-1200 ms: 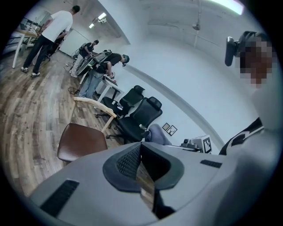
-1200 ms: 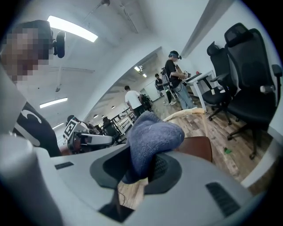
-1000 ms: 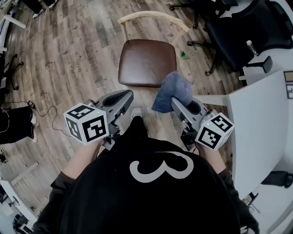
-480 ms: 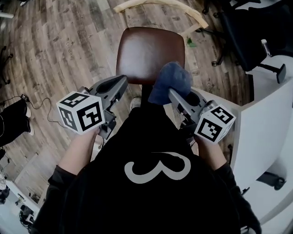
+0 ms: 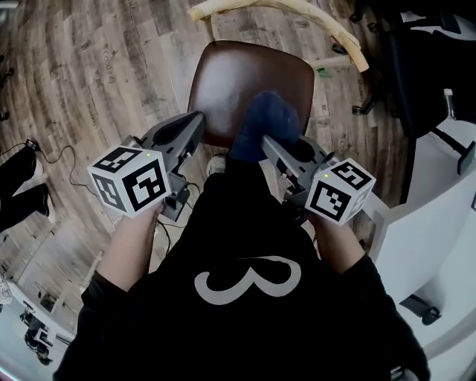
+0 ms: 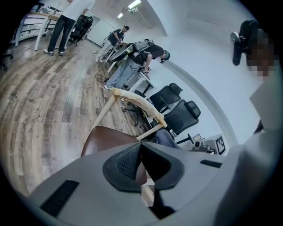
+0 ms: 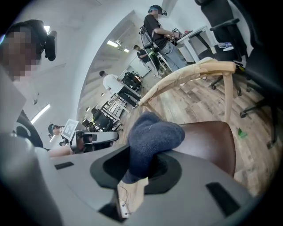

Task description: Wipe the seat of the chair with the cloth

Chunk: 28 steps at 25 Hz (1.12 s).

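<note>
The chair's brown padded seat lies just ahead of me, with its curved wooden backrest beyond it. My right gripper is shut on a dark blue cloth, which bunches up over the seat's front edge. In the right gripper view the cloth bulges out from between the jaws of the right gripper, above the seat. My left gripper hovers at the seat's front left corner, shut with nothing in it. In the left gripper view, the left gripper has its pads touching, with the seat behind.
A white table stands close on the right. Black office chairs crowd the far right. Cables lie on the wooden floor at left. Several people work at desks in the background.
Both grippers have moved forward toward the chair. The cloth, earlier short of the seat, now hangs over its front edge. The chair sits closer in view.
</note>
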Motion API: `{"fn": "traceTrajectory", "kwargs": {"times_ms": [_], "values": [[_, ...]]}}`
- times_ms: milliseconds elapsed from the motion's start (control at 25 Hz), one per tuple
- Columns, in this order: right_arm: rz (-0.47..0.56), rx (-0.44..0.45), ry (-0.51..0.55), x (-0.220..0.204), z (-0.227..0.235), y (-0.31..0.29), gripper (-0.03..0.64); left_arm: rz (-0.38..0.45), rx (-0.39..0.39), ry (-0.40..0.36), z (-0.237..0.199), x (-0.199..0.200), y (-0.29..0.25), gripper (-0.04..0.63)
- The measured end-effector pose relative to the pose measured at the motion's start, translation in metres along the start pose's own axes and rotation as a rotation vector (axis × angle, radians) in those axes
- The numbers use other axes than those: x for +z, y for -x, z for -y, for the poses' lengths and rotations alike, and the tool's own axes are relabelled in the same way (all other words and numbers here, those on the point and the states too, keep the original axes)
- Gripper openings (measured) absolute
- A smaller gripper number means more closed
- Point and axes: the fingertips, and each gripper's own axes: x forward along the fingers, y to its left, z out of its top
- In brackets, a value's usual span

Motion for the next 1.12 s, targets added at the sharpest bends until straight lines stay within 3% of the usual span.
{"fn": "traceTrajectory", "kwargs": {"times_ms": [440, 720, 1120], "values": [[-0.053, -0.03, 0.126, 0.046, 0.064, -0.104, 0.086, 0.016, 0.062, 0.121, -0.073, -0.001, -0.043, 0.014], [-0.133, -0.047, 0.302, 0.044, 0.088, -0.177, 0.086, -0.004, 0.065, 0.169, -0.102, -0.034, -0.063, 0.014], [-0.202, -0.047, 0.27, 0.027, 0.108, -0.246, 0.086, -0.033, 0.049, 0.162, -0.121, -0.05, -0.074, 0.014]]}}
